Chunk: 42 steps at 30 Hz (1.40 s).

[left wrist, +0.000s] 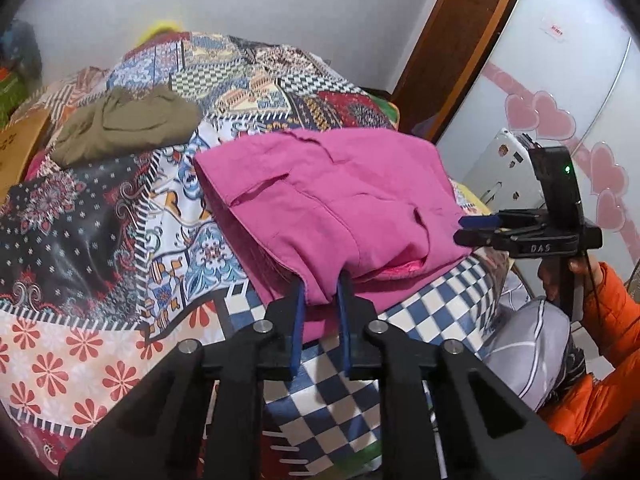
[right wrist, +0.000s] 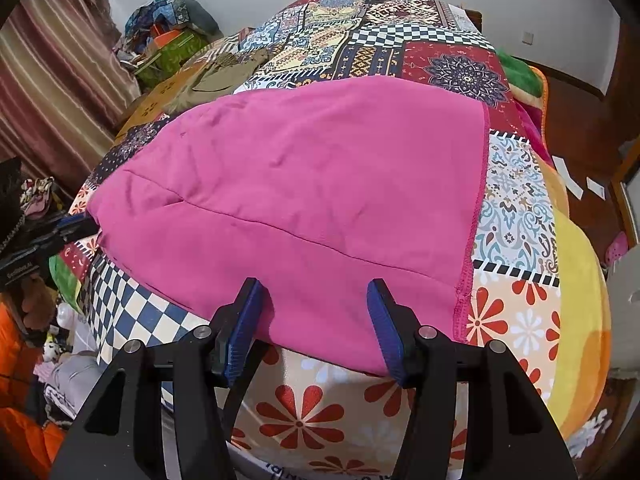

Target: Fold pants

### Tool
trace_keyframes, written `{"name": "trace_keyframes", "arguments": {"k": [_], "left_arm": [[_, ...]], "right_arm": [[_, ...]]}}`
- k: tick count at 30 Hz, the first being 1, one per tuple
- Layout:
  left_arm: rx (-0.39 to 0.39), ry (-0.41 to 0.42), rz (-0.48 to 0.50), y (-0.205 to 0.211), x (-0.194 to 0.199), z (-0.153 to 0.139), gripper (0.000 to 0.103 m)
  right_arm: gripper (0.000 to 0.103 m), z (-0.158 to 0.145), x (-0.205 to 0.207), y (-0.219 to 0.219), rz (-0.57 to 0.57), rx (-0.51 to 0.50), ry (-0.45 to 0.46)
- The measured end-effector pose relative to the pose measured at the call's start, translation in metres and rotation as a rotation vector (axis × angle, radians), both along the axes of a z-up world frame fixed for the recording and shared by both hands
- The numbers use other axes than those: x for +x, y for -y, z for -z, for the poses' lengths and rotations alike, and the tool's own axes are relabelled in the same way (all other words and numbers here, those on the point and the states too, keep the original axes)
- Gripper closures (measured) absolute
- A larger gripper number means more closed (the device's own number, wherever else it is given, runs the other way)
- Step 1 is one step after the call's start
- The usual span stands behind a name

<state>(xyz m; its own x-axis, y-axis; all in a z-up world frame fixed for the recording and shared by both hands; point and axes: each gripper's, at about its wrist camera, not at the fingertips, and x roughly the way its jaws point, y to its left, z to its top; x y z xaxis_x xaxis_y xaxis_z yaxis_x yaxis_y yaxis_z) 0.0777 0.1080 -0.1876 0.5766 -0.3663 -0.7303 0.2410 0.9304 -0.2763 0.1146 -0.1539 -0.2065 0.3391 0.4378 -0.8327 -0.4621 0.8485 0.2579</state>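
Nearest in the left wrist view, the left gripper [left wrist: 322, 296] has its jaws drawn narrow, pinching a fold of the pink pants [left wrist: 332, 200] at their near edge, at about six o'clock of the garment; the cloth bunches up between the blue pads. The pants lie spread on the patchwork bedspread [left wrist: 120, 216], over a blue-and-white checked patch, with a pocket slit showing on the upper layer.

In the right wrist view, the right gripper [right wrist: 316, 320] has its jaws standing about half wide, straddling the near edge of the pants [right wrist: 304, 184] at six o'clock. The fabric lies between the blue pads, and whether either pad presses on it cannot be told. A long seam runs across the pants from nine o'clock toward four o'clock, and a stitched hem borders the garment's right side at three o'clock.

At three o'clock in the left wrist view, the right gripper [left wrist: 476, 229] shows side-on at the pants' right edge, held by a hand [left wrist: 560, 280] that comes out of an orange sleeve [left wrist: 608, 344]. In the right wrist view, the left gripper [right wrist: 72, 228] appears at nine o'clock, at the garment's left corner.

Farther off, at ten o'clock in the left wrist view, an olive garment [left wrist: 128, 124] lies crumpled on the bedspread, well apart from the pants. Beyond it stands a pale wall [left wrist: 300, 4], and at one o'clock a brown door frame [left wrist: 452, 40].
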Motion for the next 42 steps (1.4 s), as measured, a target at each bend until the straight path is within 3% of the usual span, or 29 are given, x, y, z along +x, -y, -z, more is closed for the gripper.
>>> {"name": "trace_keyframes", "arguments": {"k": [6, 15, 18, 20, 25, 28, 30, 35, 37, 42], "left_arm": [[0.061, 0.034, 0.038, 0.006, -0.010, -0.018, 0.092], [0.138, -0.073, 0.050, -0.002, -0.015, 0.009, 0.090], [0.232, -0.066, 0.019, -0.007, -0.020, 0.007, 0.090], [0.254, -0.074, -0.009, -0.015, -0.021, 0.005, 0.090], [0.218, -0.014, -0.080, -0.028, -0.011, -0.021, 0.090], [0.173, 0.032, -0.082, -0.015, 0.005, -0.034, 0.080], [0.158, 0.038, -0.067, 0.002, 0.018, -0.030, 0.071], [0.192, -0.066, -0.016, 0.038, 0.035, 0.010, 0.070], [0.223, -0.053, -0.018, 0.043, 0.030, 0.018, 0.070], [0.222, -0.054, 0.000, 0.036, 0.027, 0.002, 0.069]], "right_arm": [[0.052, 0.000, -0.001, 0.001, -0.003, 0.002, 0.002], [0.052, 0.001, -0.002, 0.003, 0.003, 0.008, -0.002], [0.051, 0.000, -0.003, 0.003, -0.001, -0.002, 0.002], [0.051, -0.002, -0.004, 0.004, -0.002, -0.007, 0.002], [0.051, -0.018, -0.005, 0.004, -0.002, 0.013, 0.039], [0.051, -0.030, -0.007, -0.001, -0.013, 0.021, 0.088], [0.051, -0.028, -0.007, -0.005, -0.027, 0.002, 0.097], [0.051, 0.003, -0.005, -0.006, -0.045, -0.018, 0.004], [0.050, 0.004, -0.004, 0.001, -0.032, 0.016, -0.015], [0.050, -0.015, 0.005, 0.015, -0.012, 0.003, 0.024]]}}
